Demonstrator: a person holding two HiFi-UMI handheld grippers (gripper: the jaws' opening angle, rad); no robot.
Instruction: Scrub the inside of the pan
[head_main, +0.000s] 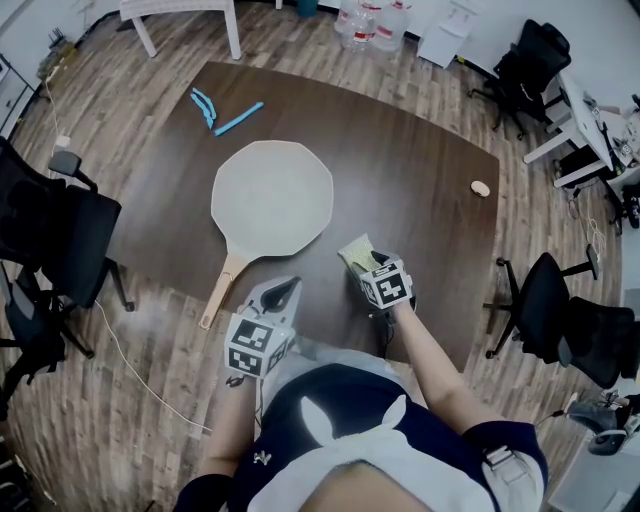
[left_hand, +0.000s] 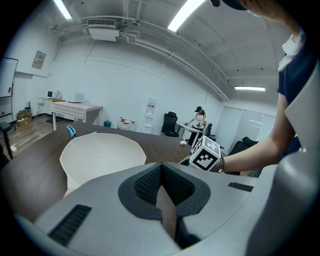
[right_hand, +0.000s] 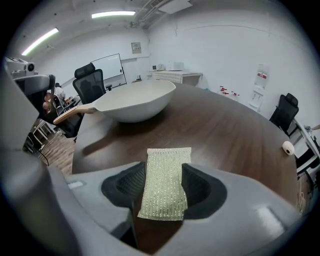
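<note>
A cream, many-sided pan (head_main: 272, 197) with a wooden handle (head_main: 222, 288) sits on the dark table (head_main: 420, 190). It also shows in the left gripper view (left_hand: 100, 155) and the right gripper view (right_hand: 135, 102). A yellow-green scrub sponge (head_main: 358, 254) lies near the table's front edge. My right gripper (head_main: 361, 268) points down over it. Its jaws stand wide on either side of the sponge (right_hand: 167, 165), and the pads do not squeeze it (right_hand: 162, 186). My left gripper (head_main: 285, 290) hovers just right of the handle, shut with nothing in it (left_hand: 161, 192).
Blue tools (head_main: 222, 110) lie at the table's far left. A small round roll (head_main: 481, 188) sits near the right edge. Black office chairs stand to the left (head_main: 50, 230) and right (head_main: 545, 300). Water bottles (head_main: 372, 22) stand beyond the table.
</note>
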